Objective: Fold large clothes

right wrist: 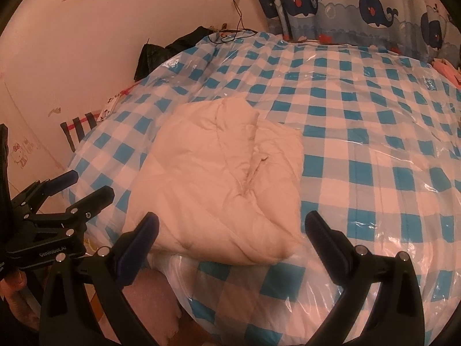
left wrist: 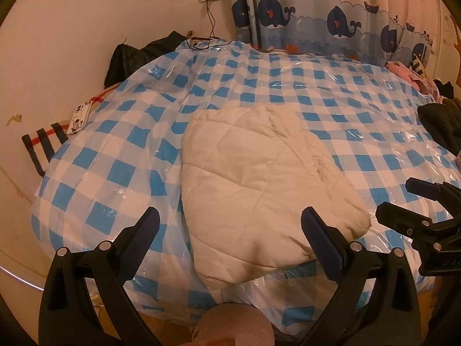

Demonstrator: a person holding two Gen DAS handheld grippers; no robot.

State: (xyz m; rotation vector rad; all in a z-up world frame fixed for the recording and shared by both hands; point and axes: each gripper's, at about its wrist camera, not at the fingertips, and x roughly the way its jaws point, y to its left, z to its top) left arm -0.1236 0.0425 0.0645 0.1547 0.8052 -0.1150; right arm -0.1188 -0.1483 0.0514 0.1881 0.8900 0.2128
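A white quilted garment (left wrist: 253, 184) lies folded into a thick bundle on the blue-and-white checked bed cover (left wrist: 121, 155). It also shows in the right wrist view (right wrist: 219, 178). My left gripper (left wrist: 230, 216) is open and empty, its fingers spread either side of the bundle's near corner, above it. My right gripper (right wrist: 230, 219) is open and empty too, hovering over the bundle's near edge. Each gripper shows in the other's view: the right one at the right edge (left wrist: 403, 199), the left one at the left edge (right wrist: 86, 186).
The checked cover (right wrist: 360, 150) is under clear plastic and fills the bed. Dark clothes (left wrist: 440, 121) lie at the right edge. A black bag (left wrist: 126, 57) and a striped cloth (left wrist: 43, 144) sit by the left wall. A whale-print curtain (left wrist: 331, 14) hangs behind.
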